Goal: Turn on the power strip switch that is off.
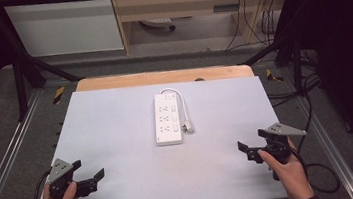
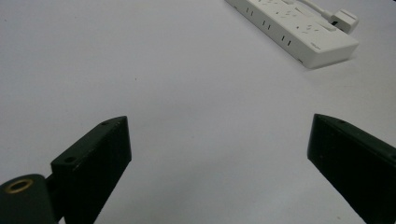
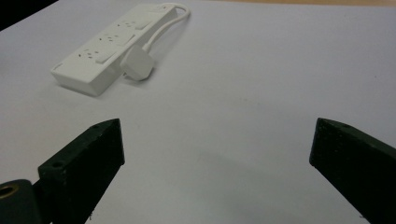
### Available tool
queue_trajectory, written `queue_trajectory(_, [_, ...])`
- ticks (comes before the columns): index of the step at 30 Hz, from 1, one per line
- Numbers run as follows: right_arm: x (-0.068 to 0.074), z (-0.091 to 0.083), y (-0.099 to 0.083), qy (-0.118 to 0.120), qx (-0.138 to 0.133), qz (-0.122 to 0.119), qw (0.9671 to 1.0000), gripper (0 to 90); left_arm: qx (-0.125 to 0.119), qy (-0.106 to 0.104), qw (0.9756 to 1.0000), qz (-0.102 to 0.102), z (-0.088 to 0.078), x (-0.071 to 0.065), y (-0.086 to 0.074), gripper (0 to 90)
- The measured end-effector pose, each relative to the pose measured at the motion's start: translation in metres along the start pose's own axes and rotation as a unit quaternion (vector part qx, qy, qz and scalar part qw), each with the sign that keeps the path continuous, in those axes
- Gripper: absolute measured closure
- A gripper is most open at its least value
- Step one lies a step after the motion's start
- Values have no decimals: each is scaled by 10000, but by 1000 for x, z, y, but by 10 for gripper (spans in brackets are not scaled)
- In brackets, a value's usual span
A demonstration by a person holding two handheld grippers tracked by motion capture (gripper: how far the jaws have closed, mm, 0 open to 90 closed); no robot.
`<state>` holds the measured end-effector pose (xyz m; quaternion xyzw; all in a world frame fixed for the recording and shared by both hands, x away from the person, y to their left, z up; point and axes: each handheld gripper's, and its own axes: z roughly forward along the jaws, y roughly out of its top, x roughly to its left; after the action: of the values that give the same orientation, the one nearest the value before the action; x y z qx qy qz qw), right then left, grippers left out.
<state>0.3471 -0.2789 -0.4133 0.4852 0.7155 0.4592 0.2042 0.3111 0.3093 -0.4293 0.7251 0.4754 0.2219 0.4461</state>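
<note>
A white power strip (image 1: 167,118) lies lengthwise near the middle of the pale grey table top (image 1: 120,151), its short white cord looping round to a white plug (image 1: 188,127) that rests beside its right edge. In the left gripper view the power strip (image 2: 294,29) is far off at the upper right; in the right gripper view the power strip (image 3: 112,46) and its plug (image 3: 137,66) sit at the upper left. My left gripper (image 1: 89,173) rests near the front left corner, jaws wide apart and empty. My right gripper (image 1: 250,145) is at the front right, also open and empty.
A wooden board edge (image 1: 162,77) shows behind the grey top. Black frame bars (image 1: 21,77) stand at both sides and across the back. Cables (image 1: 317,164) trail on the floor to the right. Broad bare surface lies between the grippers and the strip.
</note>
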Motion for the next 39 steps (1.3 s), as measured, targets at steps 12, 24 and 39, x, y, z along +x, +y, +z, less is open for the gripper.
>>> queue_trajectory(12, [7, 26, 39, 121, 9, -89, 9999, 37, 17, -43, 10000, 25, 1, -1, 0, 63])
queue_trajectory(24, [21, 48, 75, 205, -96, -175, 9996, 40, 70, -73, 9999, 55, 2, -2, -1, 64])
queue_trajectory(39, [31, 72, 113, 187, -128, -230, 9995, 53, 62, -104, 9999, 70, 2, -2, 0, 65])
